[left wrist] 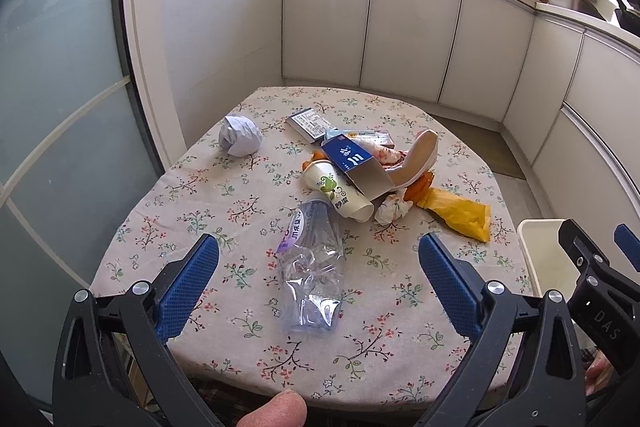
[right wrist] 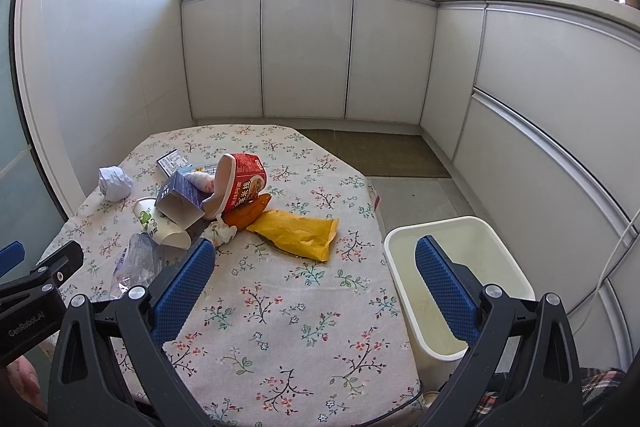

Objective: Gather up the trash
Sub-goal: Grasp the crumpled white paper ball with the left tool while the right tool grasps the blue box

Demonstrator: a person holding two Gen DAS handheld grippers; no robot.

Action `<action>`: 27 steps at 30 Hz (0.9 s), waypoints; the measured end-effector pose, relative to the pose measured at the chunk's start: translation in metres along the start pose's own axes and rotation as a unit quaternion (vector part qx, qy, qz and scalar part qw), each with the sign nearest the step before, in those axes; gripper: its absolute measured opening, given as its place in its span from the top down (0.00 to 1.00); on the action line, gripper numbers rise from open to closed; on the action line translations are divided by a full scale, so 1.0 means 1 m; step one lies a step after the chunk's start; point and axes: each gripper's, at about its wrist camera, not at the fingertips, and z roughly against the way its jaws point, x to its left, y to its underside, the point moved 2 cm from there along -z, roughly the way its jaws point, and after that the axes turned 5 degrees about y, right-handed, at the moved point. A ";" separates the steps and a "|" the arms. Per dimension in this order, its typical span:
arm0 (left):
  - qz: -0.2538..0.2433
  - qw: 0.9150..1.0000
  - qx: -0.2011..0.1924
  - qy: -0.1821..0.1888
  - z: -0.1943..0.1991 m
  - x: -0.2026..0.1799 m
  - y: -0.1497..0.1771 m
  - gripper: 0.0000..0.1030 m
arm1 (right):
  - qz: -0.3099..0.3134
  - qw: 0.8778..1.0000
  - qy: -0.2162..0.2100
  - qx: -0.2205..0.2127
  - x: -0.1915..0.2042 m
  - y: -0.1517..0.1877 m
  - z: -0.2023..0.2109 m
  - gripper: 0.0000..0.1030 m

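Both grippers stand wide open and empty above the near edge of the counter (right wrist: 280, 307). The left gripper (left wrist: 319, 275) frames the crushed bottle (left wrist: 312, 267); the right gripper (right wrist: 314, 279) hovers between the trash pile and the bin (right wrist: 460, 283), which stands off the counter's right edge.

Hazards from this position:

1. The bottle is clear, dented and lies lengthwise between the jaws. Closing on its curved flank is likely to squeeze it out forward. Grip across the flattened section.
2. The cup (left wrist: 340, 193), blue carton (left wrist: 354, 163) and noodle tub (right wrist: 244, 183) lean on one another. Pulling one item is likely to topple the rest, and the cup can roll.
3. The yellow bag (right wrist: 298, 233) lies flat; the pads may pinch the cloth with it and drag the pile.
4. The paper ball (left wrist: 240, 136) sits near the far-left edge. A nudge could send it to the floor.
5. The two grippers are close together. Cross-reaching risks collision.
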 end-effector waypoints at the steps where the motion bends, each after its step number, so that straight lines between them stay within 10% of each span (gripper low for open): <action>1: 0.004 1.000 0.003 0.000 -0.003 0.002 -0.001 0.07 | 0.000 1.000 0.000 0.004 0.001 -0.001 -0.002 0.05; 17: 0.070 0.995 0.071 -0.002 -0.060 0.056 -0.019 0.07 | 0.054 0.992 -0.048 0.104 0.041 -0.031 -0.053 0.05; 27: 0.107 0.987 0.123 0.004 -0.136 0.103 -0.081 0.07 | 0.102 0.988 -0.077 0.085 0.071 -0.048 -0.081 0.05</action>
